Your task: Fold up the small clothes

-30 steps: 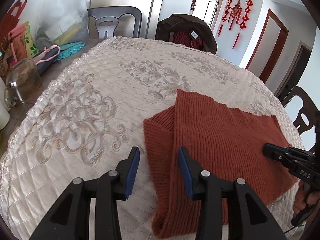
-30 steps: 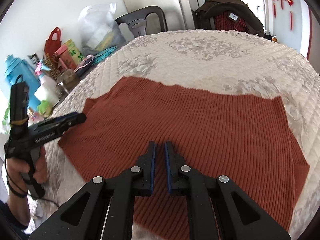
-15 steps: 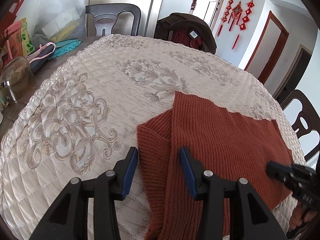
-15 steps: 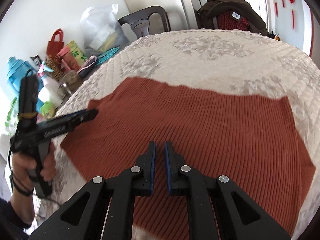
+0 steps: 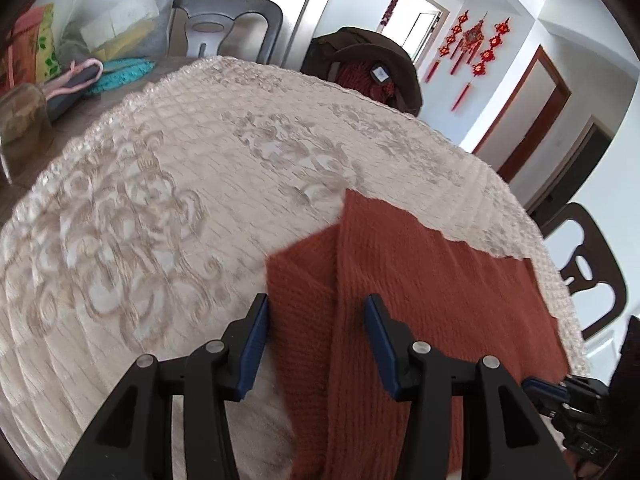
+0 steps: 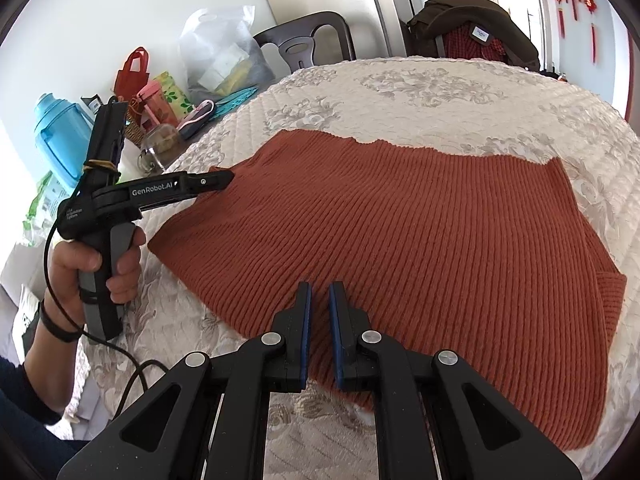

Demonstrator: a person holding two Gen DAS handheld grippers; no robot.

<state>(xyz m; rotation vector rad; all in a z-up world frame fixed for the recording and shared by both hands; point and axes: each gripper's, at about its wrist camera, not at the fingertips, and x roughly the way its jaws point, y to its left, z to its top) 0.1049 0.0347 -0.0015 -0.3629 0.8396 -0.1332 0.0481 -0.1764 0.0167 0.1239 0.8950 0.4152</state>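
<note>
A rust-orange ribbed knit garment [image 6: 420, 232] lies flat on the quilted cream tablecloth [image 5: 160, 200]. In the left wrist view the garment [image 5: 400, 300] shows a folded-in sleeve at its left edge. My left gripper [image 5: 316, 312] is open and empty, its jaws straddling that left edge just above the cloth. It also shows in the right wrist view [image 6: 224, 179], its tip over the garment's left corner. My right gripper [image 6: 319, 296] is nearly shut with a narrow gap, empty, hovering over the garment's near edge.
Bags, a glass jar [image 6: 160, 148] and a blue jug [image 6: 60, 136] crowd the table's left side. Dark chairs [image 5: 224, 24] stand at the far side, one draped with a brown jacket [image 5: 368, 64]. Another chair [image 5: 588, 268] stands at the right.
My left gripper has moved forward and lower onto the garment's left edge. The right gripper has drawn back slightly toward the near edge, still nearly shut.
</note>
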